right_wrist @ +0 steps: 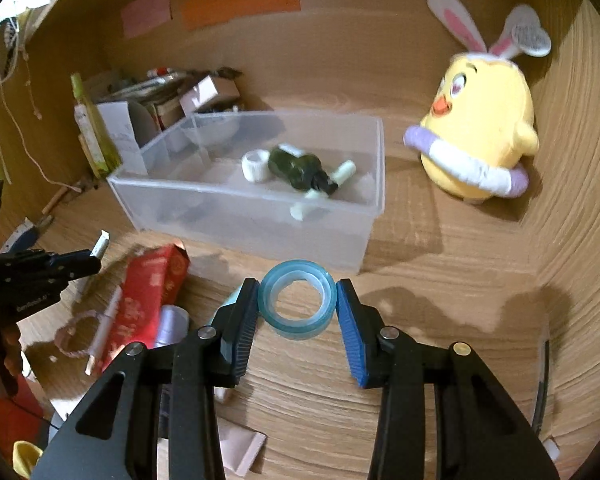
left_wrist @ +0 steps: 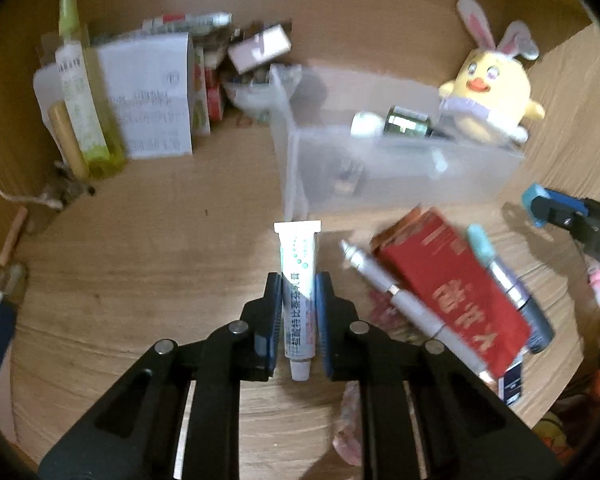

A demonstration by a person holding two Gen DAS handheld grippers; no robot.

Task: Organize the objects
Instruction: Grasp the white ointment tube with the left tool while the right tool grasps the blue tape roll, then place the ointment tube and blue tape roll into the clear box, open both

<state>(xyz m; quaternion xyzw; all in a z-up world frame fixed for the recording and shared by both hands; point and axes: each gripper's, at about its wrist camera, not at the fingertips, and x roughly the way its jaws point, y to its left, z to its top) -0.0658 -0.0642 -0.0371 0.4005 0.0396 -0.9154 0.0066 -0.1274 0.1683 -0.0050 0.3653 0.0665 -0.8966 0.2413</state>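
the left gripper point(left_wrist: 298, 300) had its two pads pressed on a small white ointment tube point(left_wrist: 299, 292), gripping it around the middle, cap end toward the camera and crimped end pointing away toward the clear plastic bin point(left_wrist: 400, 168). the right gripper point(right_wrist: 296, 304) was clamped on a roll of clear blue-tinted tape point(right_wrist: 296, 304), one pad on each side of the ring, its hole facing up and toward the camera.

just right of the tube, on the wooden desk point(left_wrist: 140, 280), lay a silver pen point(left_wrist: 408, 304) alongside a red carton point(left_wrist: 452, 288), with a teal-capped marker point(left_wrist: 508, 280) on the carton's far side. the bin stood beyond them, and the right wrist view showed a dark green bottle point(right_wrist: 300, 168) and a white cap point(right_wrist: 255, 166) lying inside it, with a divider near its far left end. a yellow plush chick with bunny ears point(right_wrist: 480, 128) sat to the right of the bin, apart from it. at the desk's far left corner stood a white box point(left_wrist: 152, 96), a green-topped bottle point(left_wrist: 80, 92) and a heap of small packages, too blurred to tell apart.
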